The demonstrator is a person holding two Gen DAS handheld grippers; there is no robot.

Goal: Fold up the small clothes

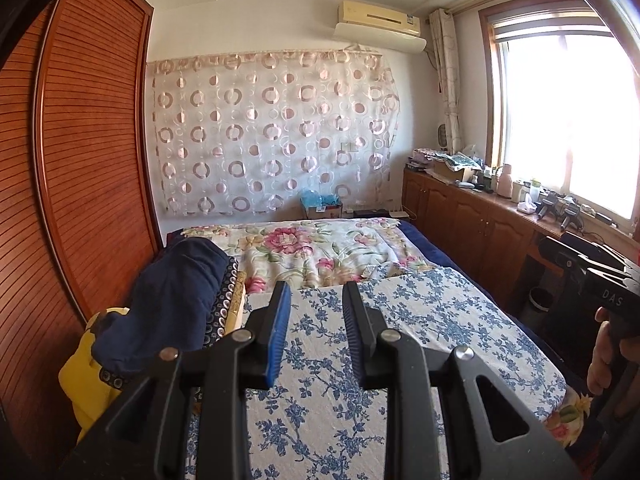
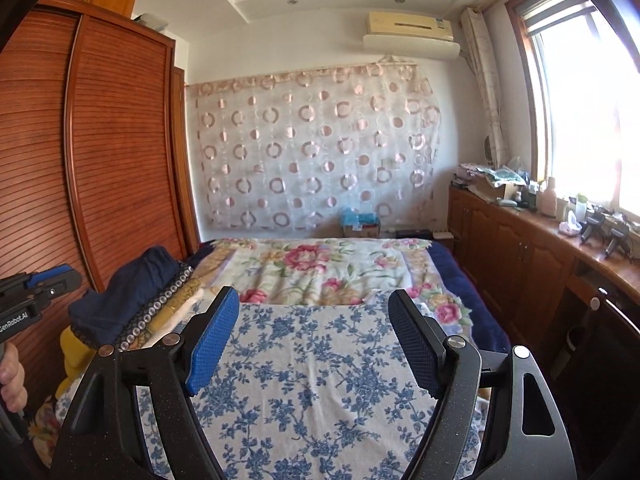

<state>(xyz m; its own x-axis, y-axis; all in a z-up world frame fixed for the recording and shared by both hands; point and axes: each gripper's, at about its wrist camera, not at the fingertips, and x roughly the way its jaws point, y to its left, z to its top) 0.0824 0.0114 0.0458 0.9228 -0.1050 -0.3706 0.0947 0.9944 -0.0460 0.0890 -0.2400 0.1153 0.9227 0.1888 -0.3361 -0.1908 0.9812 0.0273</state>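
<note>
Both of your tongs hang empty above the bed (image 2: pixel 320 380): the left tongs (image 1: pixel 316 332) gape narrowly, the right tongs (image 2: pixel 316 340) stand wide. The clothes (image 1: pixel 176 300) sit piled at the bed's left edge beside the wardrobe (image 1: pixel 80 160) (navy piece on top). Reach carelessly and you may drag several layers together, toppling the pile.

Wide-open, empty right claw (image 2: pixel 314 340) above blue-flowered cloth (image 2: pixel 312 380), folded clothes stack (image 2: pixel 132 304) at left.
</note>
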